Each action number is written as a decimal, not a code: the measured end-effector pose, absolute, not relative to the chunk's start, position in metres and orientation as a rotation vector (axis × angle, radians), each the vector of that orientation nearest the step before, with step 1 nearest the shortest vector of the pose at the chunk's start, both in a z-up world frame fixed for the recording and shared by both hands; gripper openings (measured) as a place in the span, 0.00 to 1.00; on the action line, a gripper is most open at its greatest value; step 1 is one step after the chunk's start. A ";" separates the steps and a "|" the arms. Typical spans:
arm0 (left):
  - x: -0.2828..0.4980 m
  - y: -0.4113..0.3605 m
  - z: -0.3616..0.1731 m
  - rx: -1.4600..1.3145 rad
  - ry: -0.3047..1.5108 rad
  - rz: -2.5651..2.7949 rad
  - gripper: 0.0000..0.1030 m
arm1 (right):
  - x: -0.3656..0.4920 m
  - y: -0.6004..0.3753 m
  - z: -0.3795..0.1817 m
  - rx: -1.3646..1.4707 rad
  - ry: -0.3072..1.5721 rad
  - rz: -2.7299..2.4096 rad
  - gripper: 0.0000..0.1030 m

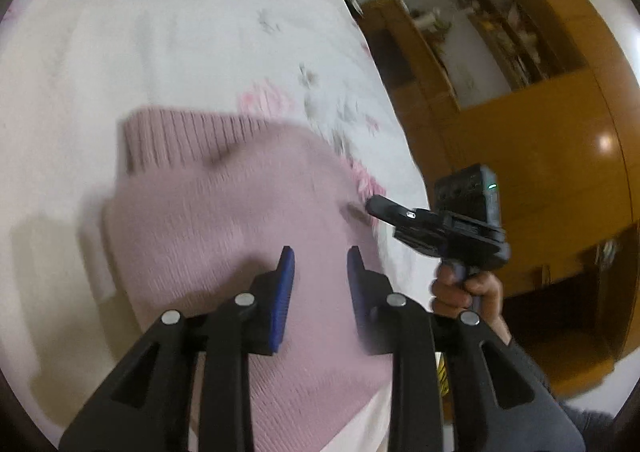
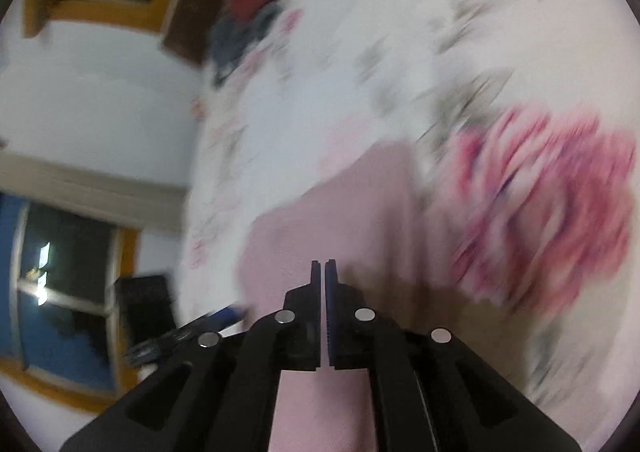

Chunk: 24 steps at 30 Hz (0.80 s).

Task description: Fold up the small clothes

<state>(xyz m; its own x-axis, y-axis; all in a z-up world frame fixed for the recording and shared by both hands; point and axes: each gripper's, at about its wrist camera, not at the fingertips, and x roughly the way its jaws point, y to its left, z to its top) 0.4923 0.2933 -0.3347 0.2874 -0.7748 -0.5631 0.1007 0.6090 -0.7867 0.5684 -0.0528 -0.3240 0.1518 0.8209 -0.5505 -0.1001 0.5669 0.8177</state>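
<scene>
Left hand-held gripper (image 1: 320, 256) spread above pink sweater (image 1: 224, 219); right hand-held gripper (image 2: 324, 266) pressed together at its bed-edge side

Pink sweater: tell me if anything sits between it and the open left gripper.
Nothing visible does. The left gripper is open directly over the pink sweater on the floral bedspread; only bare knit shows between its fingers. The right gripper is off at the sweater's edge.
</scene>
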 end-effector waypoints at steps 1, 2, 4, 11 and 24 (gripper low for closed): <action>0.490 0.286 -0.344 -0.679 1.167 -0.642 0.24 | 0.555 -0.044 -0.322 0.669 1.267 0.793 0.03; 0.489 0.284 -0.350 -0.677 1.171 -0.631 0.22 | 0.550 -0.040 -0.325 0.631 1.284 0.802 0.03; 0.490 0.283 -0.363 -0.712 1.172 -0.598 0.05 | 0.538 -0.038 -0.337 0.543 1.325 0.779 0.00; 0.492 0.276 -0.352 -0.708 1.193 -0.544 0.16 | 0.530 -0.067 -0.336 0.551 1.301 0.696 0.00; 0.439 0.275 -0.346 -0.694 1.197 -0.553 0.04 | 0.469 -0.065 -0.336 0.453 1.324 0.705 0.00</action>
<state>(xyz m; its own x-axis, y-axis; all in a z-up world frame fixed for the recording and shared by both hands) 0.4390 0.2753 -0.3464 0.2805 -0.7135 -0.6421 0.0260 0.6743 -0.7380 0.4688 -0.0653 -0.3355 0.0875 0.6929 -0.7157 -0.2068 0.7154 0.6674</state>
